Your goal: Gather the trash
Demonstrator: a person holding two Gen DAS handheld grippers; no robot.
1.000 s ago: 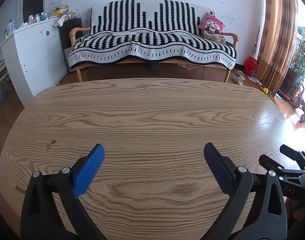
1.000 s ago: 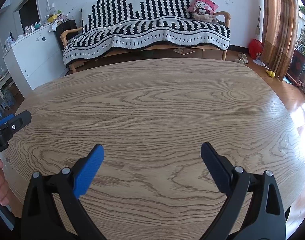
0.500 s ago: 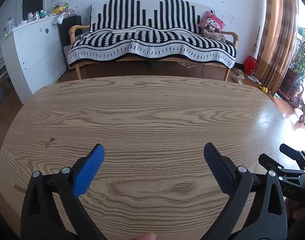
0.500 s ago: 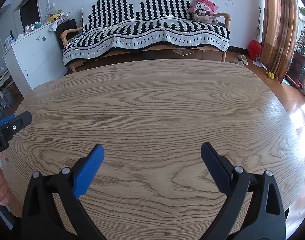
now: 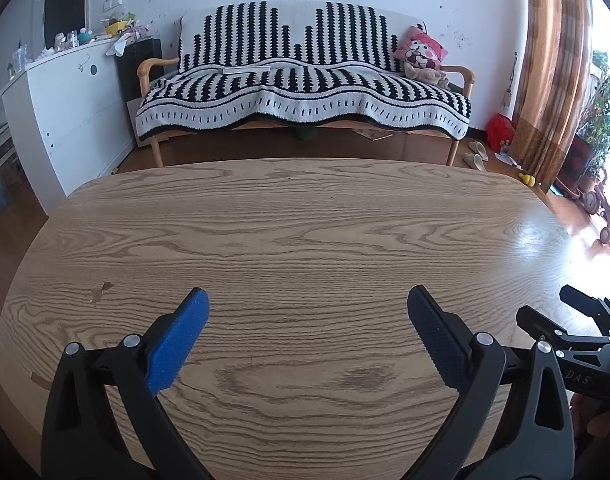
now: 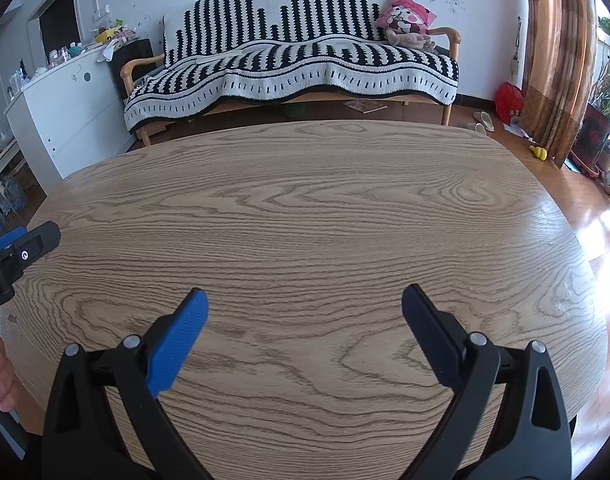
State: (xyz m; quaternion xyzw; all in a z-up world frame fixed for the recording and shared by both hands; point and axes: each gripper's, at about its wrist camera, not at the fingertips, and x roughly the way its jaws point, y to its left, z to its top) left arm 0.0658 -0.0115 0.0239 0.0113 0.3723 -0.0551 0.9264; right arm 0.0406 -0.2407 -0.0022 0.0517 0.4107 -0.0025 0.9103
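Tools (image 5: 307, 336) (image 6: 303, 334) (both agape) over table (image 6: 305, 208)

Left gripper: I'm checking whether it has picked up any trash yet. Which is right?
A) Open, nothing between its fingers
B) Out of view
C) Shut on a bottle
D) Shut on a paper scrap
A: the left gripper stands open, with only bare table showing between its fingers.

Right tool (image 6: 305, 312) agape above wooden table (image 6: 325, 208)

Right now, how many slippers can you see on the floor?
2: slipper one and slipper two lie side by side near the sofa's right leg, before the curtain. Others may be hidden.
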